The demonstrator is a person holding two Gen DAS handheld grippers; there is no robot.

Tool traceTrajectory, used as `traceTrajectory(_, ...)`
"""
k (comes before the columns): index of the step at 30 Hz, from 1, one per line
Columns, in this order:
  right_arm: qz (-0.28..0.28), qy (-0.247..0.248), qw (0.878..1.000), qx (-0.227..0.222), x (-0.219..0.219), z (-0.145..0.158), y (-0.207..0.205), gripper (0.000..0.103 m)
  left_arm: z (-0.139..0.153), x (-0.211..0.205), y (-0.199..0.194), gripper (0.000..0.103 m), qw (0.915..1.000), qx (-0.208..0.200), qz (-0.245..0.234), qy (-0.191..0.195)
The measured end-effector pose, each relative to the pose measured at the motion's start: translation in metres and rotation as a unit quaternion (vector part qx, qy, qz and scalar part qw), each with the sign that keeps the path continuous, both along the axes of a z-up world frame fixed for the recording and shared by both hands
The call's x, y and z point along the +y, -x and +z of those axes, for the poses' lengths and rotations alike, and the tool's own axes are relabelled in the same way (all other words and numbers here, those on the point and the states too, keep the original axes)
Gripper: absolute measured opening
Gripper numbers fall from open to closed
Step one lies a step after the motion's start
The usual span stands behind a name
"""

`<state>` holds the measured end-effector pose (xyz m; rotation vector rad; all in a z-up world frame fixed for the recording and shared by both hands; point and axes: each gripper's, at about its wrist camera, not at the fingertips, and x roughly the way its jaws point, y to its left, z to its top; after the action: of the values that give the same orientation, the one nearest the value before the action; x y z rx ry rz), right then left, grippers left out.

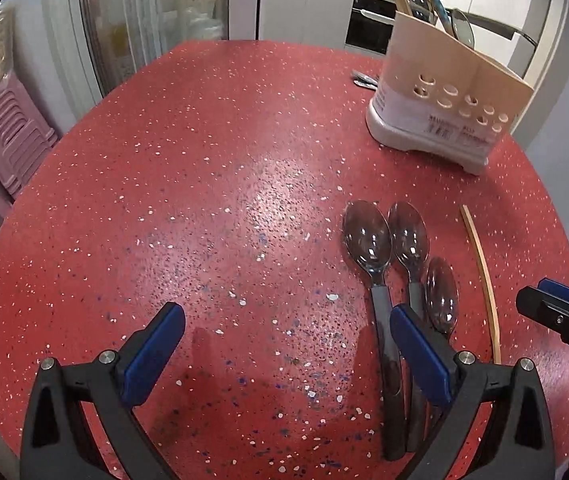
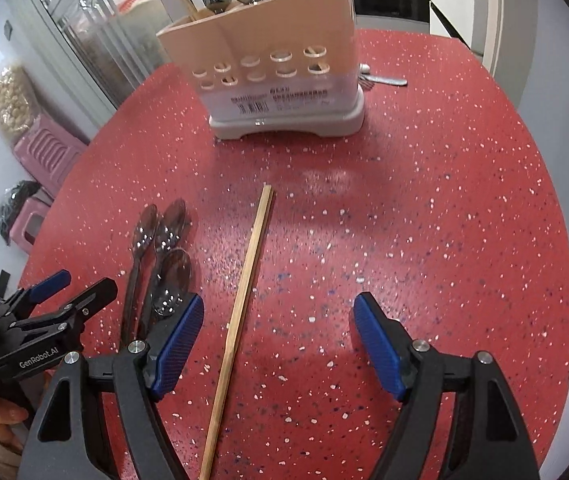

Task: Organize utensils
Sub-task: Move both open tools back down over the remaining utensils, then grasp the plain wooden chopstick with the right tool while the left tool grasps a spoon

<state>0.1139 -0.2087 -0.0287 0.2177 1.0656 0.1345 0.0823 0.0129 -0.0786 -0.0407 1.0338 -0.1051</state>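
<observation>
Three dark translucent spoons (image 1: 368, 236) lie side by side on the red speckled table (image 1: 204, 160), bowls pointing away; they also show in the right wrist view (image 2: 164, 236). A wooden chopstick (image 2: 244, 292) lies to their right, also in the left wrist view (image 1: 484, 276). A beige utensil holder (image 2: 280, 76) stands at the back with chopsticks and spoons in it, also seen in the left wrist view (image 1: 444, 100). My left gripper (image 1: 284, 344) is open and empty, its right finger above the spoon handles. My right gripper (image 2: 280, 340) is open and empty, the chopstick between its fingers.
Metal cutlery (image 2: 384, 79) lies behind the holder. Pink plastic stools (image 1: 8, 132) stand on the floor left of the table. A glass cabinet (image 1: 144, 20) and kitchen counter stand behind. The left gripper shows at the right wrist view's left edge (image 2: 64, 296).
</observation>
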Motion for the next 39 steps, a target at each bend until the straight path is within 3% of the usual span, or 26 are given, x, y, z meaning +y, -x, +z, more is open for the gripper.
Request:
traceTrajectory(23,0.017,0.061,0.998,0.03,0.029,-0.011,-0.024,0.08,-0.017,-0.013,-0.019,0.103,0.9998,0.017,0.001,-0.004)
traceTrajectory(30,0.024,0.097,0.994,0.036,0.038,-0.011,-0.035,0.063,-0.017,-0.013,-0.025,0.103,0.9998,0.022,-0.003,-0.003)
traceTrajectory(34,0.042,0.127,0.99,0.038,0.052,-0.011,-0.038,0.055,-0.02,-0.02,-0.029,0.103,0.9991,0.025,-0.013,-0.031)
traceTrajectory(39,0.059,0.127,0.989,0.043,0.055,-0.01,-0.036,0.046,-0.019,-0.025,-0.034,0.103,0.9989,0.03,-0.018,-0.032)
